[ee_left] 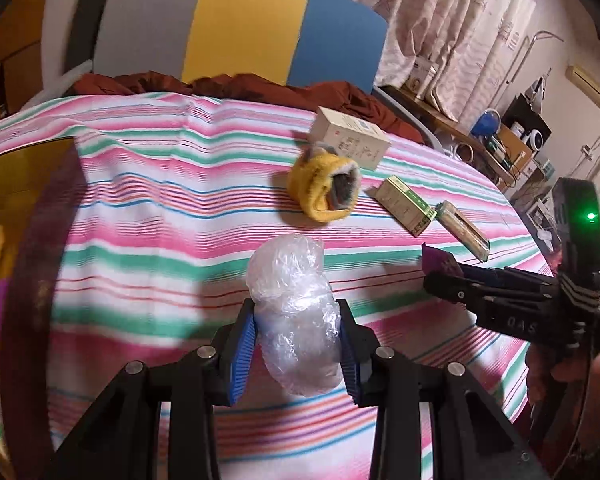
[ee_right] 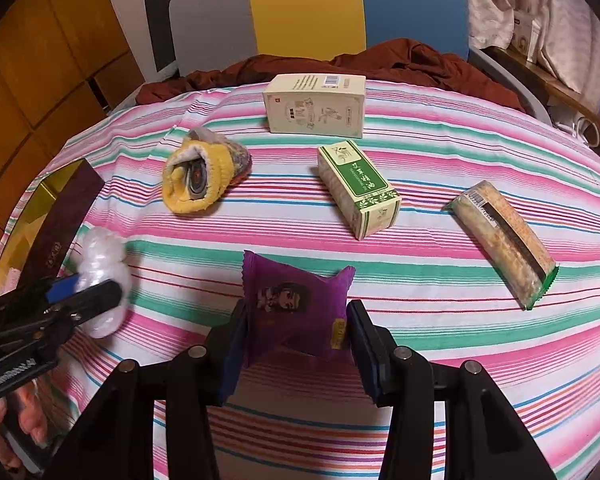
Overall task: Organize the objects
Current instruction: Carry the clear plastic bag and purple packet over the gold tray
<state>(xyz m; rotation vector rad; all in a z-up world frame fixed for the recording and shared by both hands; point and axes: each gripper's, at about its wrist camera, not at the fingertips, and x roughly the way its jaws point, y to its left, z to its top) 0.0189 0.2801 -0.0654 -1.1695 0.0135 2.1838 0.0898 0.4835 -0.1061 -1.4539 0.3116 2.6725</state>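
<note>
The left gripper (ee_left: 298, 346) is pinching a crumpled clear plastic bag (ee_left: 296, 316) between its blue pads; what the bag is holding cannot be made out through the wrinkled film. In the right wrist view the same bag (ee_right: 102, 280) is showing only in part at 9 o'clock, with the left gripper (ee_right: 88, 294) crossing in front of it. The right gripper (ee_right: 296, 344) is holding a purple snack packet (ee_right: 296, 308) by its sides, the packet standing up between narrowly set fingers; the left wrist view is catching only a purple corner of that packet (ee_left: 436, 260) at the tip of the right gripper (ee_left: 440, 276), at 3 o'clock.

A dark brown box (ee_right: 66, 216) with a yellow lining is sitting open at 9 o'clock in the right view, its contents cut off by the frame edge; in the left view its rim (ee_left: 28, 184) is blurring into a dark band.

On the striped bedsheet (ee_right: 460, 340), a yellow rolled sock (ee_right: 200, 178) is lying at 11 o'clock, a cream carton (ee_right: 316, 106) at 12, a green-and-white box (ee_right: 358, 188) toward 1, and a wrapped biscuit bar (ee_right: 504, 240) at 2 o'clock. The left view is cutting the bar (ee_left: 464, 236) down to a sliver and is showing the curtain (ee_left: 460, 20) and a cluttered shelf (ee_left: 508, 140), mostly outside the right view.
</note>
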